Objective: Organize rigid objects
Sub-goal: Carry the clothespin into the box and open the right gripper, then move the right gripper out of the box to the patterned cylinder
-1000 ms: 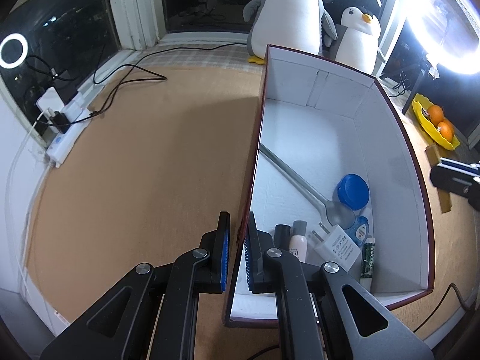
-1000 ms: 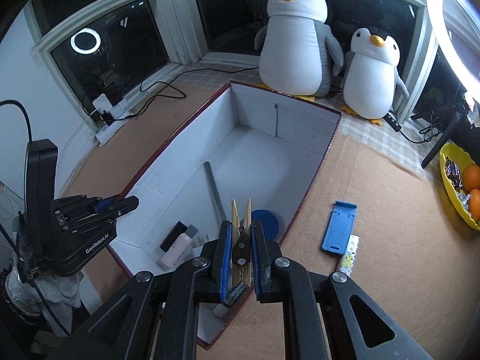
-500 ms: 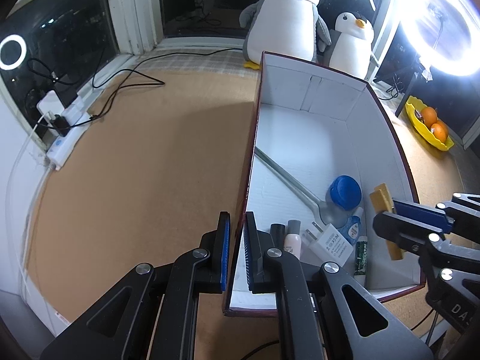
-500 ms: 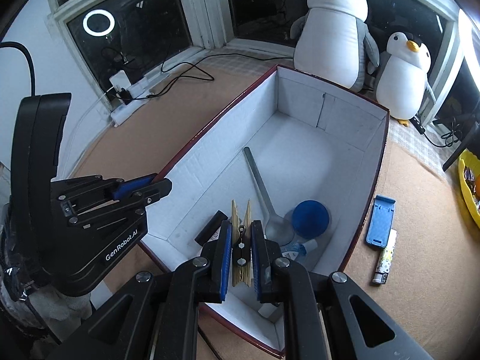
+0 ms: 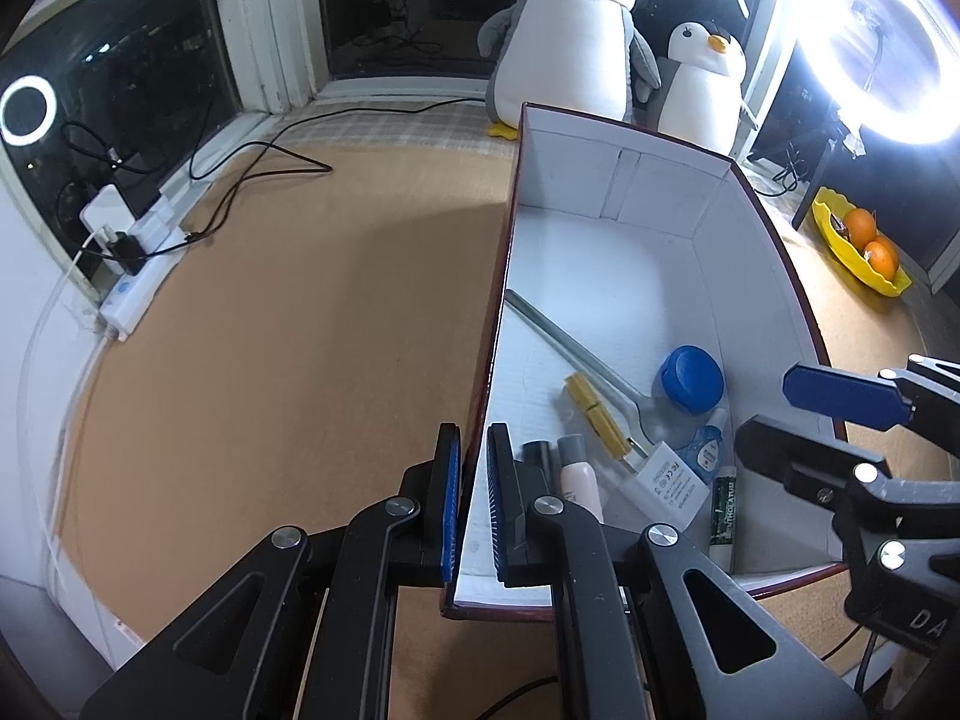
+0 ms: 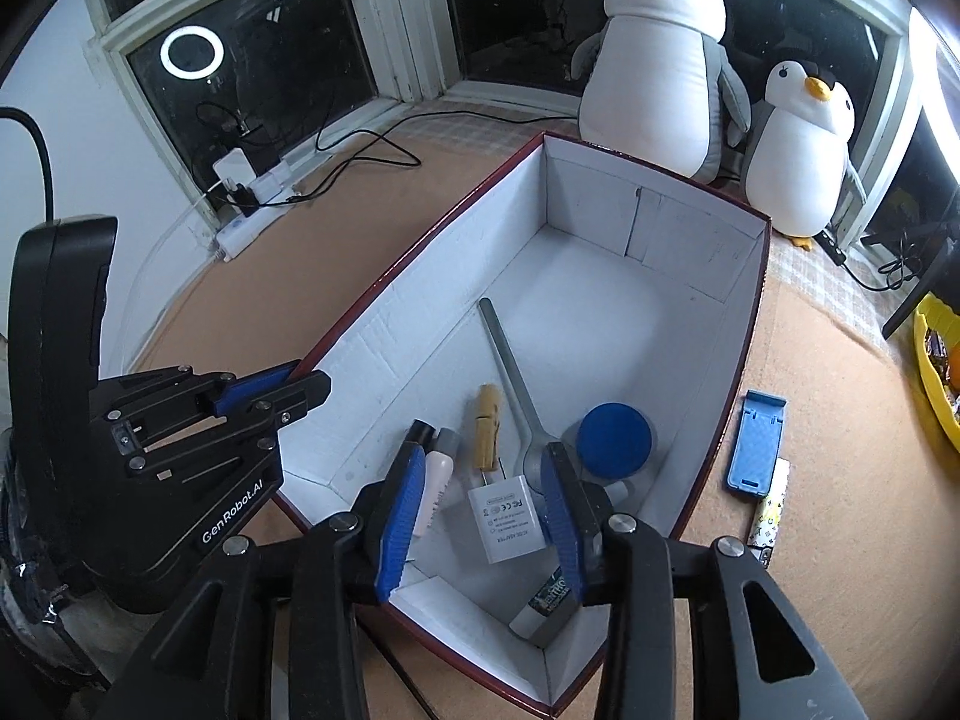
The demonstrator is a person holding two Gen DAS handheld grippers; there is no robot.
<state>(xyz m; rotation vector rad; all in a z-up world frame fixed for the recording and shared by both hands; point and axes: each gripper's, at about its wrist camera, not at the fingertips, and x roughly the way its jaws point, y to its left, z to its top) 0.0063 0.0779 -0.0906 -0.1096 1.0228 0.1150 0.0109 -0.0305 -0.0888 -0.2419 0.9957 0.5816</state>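
While the right gripper (image 6: 480,507) fingers are opening, empty, the wooden clothespin (image 6: 487,427) lies in the box (image 5: 774,276). Left gripper (image 5: 474,501) fingers clamp the box wall; a slip shifts it. Blue phone stand (image 6: 755,450) waits on the desk (image 6: 840,480).

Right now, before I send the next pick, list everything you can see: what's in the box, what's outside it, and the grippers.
box: 1, white inside, dark red rim, on brown surface
wooden clothespin: 1, tan, in box beside spoon
spoon: 1, grey, in box
blue lid: 1, in box
white charger: 1, in box
small bottles and tubes: several, box's near end
blue stand: 1, outside box
patterned tube: 1, beside stand
penguin plushes: 2, by window
yellow fruit tray: 1, far right
left gripper: shut on box wall
right gripper: opening, empty, over box
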